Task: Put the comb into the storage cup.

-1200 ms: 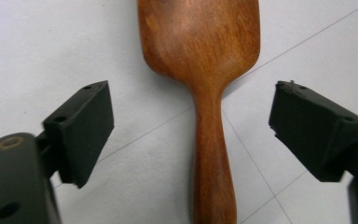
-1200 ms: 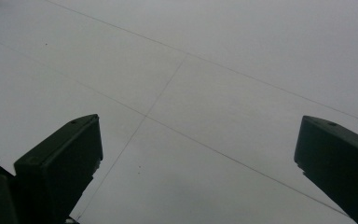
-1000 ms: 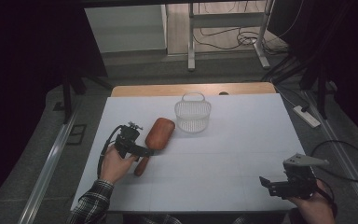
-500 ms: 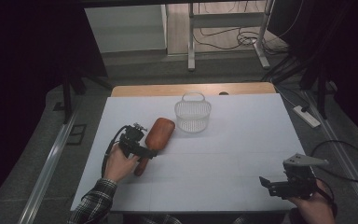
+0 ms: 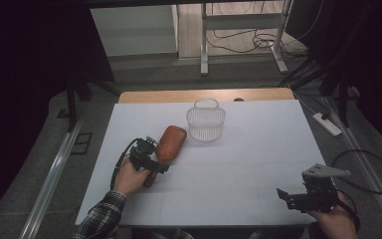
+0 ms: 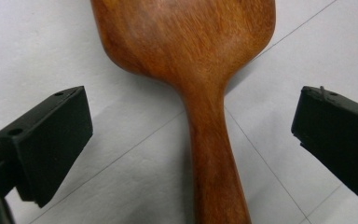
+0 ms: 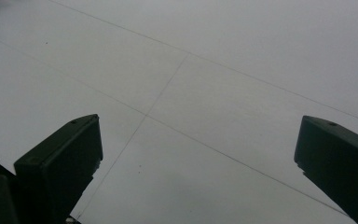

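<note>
1. We have the left tool (image 5: 151, 162) low over the white table (image 5: 258, 149), jaws spread wide, pinching nothing.
2. In the left gripper view, the wooden paddle (image 6: 200, 70) runs straight up the middle: its handle lies between the two black jaws, clear of both, with table showing on either side.
3. From that tool, the paddle's broad head sits at twelve o'clock, just past the jaw tips; the narrow handle comes back toward six o'clock, under the tool.
4. In the high view we see the paddle (image 5: 169, 143) lying flat at the table's left centre, head pointing to about one o'clock, the handle end going under the person's left hand (image 5: 129, 175).
5. From the paddle's head, the white basket (image 5: 206, 122) stands near at about two o'clock, upright, apart from it, its handle loop raised.
6. Over at the table's five o'clock corner we find the right tool (image 5: 284, 197), jaws spread too, gripping nothing; its own view shows bare table between them. It is well apart from the paddle.
7. The count: one paddle, one basket, two tools, one table.
</note>
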### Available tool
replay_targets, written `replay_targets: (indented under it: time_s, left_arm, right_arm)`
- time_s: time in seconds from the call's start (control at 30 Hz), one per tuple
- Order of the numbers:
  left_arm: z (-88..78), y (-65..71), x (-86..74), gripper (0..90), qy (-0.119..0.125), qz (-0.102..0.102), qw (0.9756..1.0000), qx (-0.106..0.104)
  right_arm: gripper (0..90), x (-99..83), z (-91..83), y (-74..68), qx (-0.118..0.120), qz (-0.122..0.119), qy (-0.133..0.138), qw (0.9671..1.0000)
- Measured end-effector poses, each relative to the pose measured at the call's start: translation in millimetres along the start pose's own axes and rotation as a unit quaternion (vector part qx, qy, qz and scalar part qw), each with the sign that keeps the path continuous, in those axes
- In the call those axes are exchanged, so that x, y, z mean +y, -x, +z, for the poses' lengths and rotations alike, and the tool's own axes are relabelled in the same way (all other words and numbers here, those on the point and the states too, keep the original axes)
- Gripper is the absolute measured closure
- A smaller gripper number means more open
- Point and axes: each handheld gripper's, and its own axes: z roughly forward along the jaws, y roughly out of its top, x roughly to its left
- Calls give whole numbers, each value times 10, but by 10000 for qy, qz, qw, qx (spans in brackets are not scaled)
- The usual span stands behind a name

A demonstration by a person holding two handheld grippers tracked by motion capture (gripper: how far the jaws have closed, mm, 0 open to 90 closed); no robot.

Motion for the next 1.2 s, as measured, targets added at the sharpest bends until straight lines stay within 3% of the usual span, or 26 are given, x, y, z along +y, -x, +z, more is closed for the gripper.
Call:
replay_targets:
  time_s: [0.27, 0.43, 0.6, 0.7, 0.97, 1.2]
  left_arm:
    - [48, 5, 5, 0, -169, -80, 9998, -83]
    - [68, 22, 18, 0, -300, -105, 9995, 9]
    - [57, 44, 24, 4, -298, -2, 9995, 52]
    - [50, 73, 22, 73, -298, 103, 9993, 197]
    - [35, 95, 31, 406, -304, 191, 9991, 222]
    - [29, 70, 45, 541, -248, 124, 9994, 205]
  right_arm:
    - [9, 0, 0, 0, 5, -8, -10, 10000]
    - [9, 1, 2, 0, 5, -8, -17, 10000]
    - [9, 1, 2, 0, 6, -4, -16, 10000]
    - [9, 1, 2, 0, 6, -5, -19, 10000]
    - [9, 1, 3, 0, 3, -9, -21, 10000]
    - [9, 1, 4, -2, 1, -10, -21, 10000]
